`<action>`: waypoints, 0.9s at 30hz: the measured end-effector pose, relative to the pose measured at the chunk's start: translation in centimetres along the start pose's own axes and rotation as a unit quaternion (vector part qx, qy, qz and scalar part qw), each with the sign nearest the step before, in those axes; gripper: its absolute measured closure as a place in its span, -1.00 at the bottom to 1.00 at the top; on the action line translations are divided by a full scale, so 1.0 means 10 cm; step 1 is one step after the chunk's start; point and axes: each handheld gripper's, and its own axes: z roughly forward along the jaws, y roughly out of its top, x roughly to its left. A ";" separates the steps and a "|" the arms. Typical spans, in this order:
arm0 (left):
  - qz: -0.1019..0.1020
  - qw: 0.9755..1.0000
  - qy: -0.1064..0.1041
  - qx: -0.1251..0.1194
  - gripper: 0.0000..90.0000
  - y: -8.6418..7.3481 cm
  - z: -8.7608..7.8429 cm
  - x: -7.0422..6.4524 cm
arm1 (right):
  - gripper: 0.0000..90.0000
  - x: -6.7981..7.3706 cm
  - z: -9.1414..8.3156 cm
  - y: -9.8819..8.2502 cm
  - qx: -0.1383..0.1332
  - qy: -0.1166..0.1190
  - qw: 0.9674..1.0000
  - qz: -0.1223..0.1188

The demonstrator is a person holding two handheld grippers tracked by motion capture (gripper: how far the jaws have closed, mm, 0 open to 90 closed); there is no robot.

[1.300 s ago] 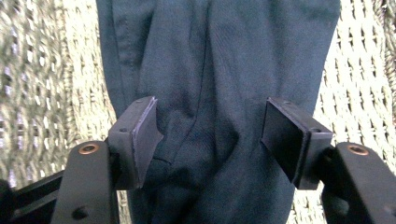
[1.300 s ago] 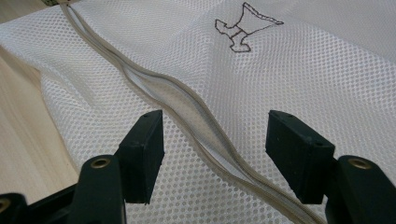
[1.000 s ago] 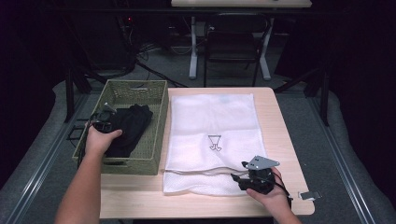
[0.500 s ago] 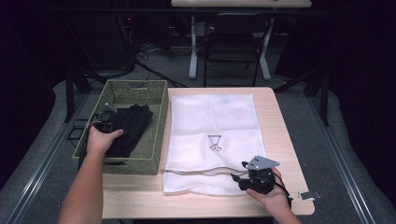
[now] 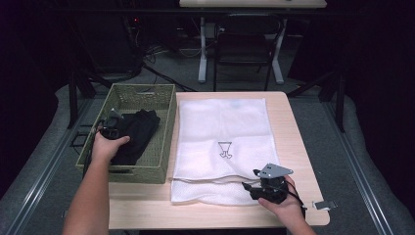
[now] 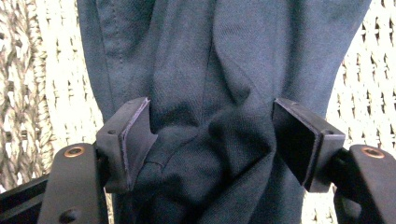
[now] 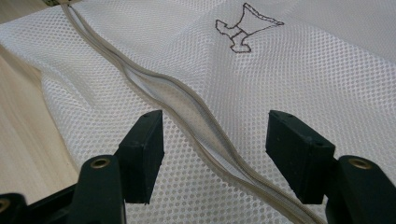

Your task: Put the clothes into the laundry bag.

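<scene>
High view: room dim, background near black past the table [image 5: 303, 147]. Light falls from above on the tabletop; the white mesh bag [image 5: 222, 132] is the brightest area, slightly washed out, weave detail lost. The dark cloth [image 5: 139, 132] in the basket [image 5: 161, 147] reads as a flat black patch, no folds resolved. Picture soft overall, low detail; floor grey and grainy.

Left gripper view: close and well lit, cloth weave sharp mid-frame; basket wall behind is overexposed, pale and blown at both sides. Pads [image 6: 128, 140] slightly soft at the bottom edge.

Right gripper view: bright, even light, mesh [image 7: 303, 70] crisp in the middle, softening toward the top. Faint shadow under the zip seam [image 7: 187, 107]. No glare.
</scene>
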 end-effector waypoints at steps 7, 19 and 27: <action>-0.012 1.000 0.011 0.000 -0.49 -0.01 0.01 0.03 | -0.18 0.00 0.00 0.00 0.000 0.000 1.000 -0.002; -0.026 0.999 0.024 0.009 -0.65 -0.01 0.05 0.06 | -0.18 0.00 0.00 0.00 0.002 0.000 1.000 -0.003; -0.045 0.998 0.026 0.025 -0.68 -0.02 0.08 0.08 | -0.18 -0.01 0.00 0.00 0.000 0.001 1.000 -0.002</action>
